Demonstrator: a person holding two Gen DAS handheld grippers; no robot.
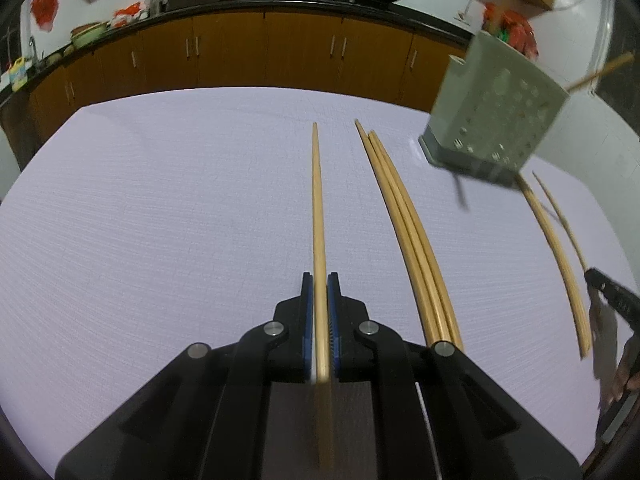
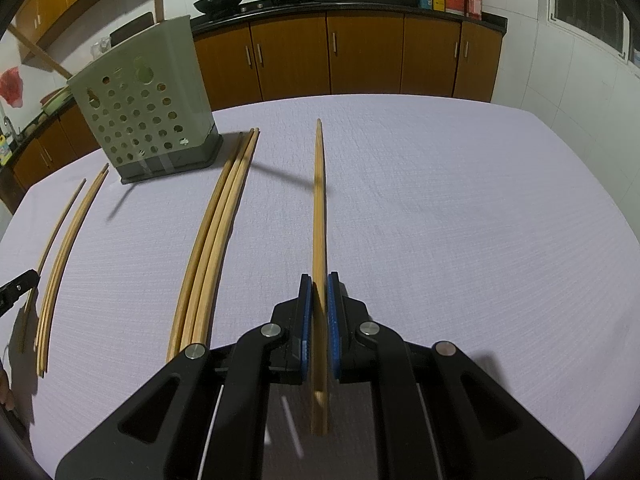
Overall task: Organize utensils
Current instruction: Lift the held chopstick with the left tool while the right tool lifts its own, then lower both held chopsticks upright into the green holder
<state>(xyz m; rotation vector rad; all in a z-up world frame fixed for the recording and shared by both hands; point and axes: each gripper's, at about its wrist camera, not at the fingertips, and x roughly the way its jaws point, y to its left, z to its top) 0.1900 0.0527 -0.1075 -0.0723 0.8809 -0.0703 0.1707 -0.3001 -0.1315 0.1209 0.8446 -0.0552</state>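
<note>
My left gripper (image 1: 319, 280) is shut on a wooden chopstick (image 1: 318, 208) that points forward between its blue pads. My right gripper (image 2: 318, 280) is shut on another wooden chopstick (image 2: 319, 200) the same way. A green perforated utensil holder (image 1: 496, 108) stands on the table at the right of the left wrist view, with a chopstick sticking out of its top; it also shows in the right wrist view (image 2: 148, 104) at the left. A bundle of three chopsticks (image 1: 404, 224) lies on the white tablecloth between the grippers, also in the right wrist view (image 2: 214, 236).
More loose chopsticks (image 2: 64, 256) lie at the left of the right wrist view, the same ones at the right of the left wrist view (image 1: 560, 264). The other gripper's tip (image 1: 612, 296) shows beside them. Wooden kitchen cabinets (image 2: 360, 56) and a counter with woks stand behind the table.
</note>
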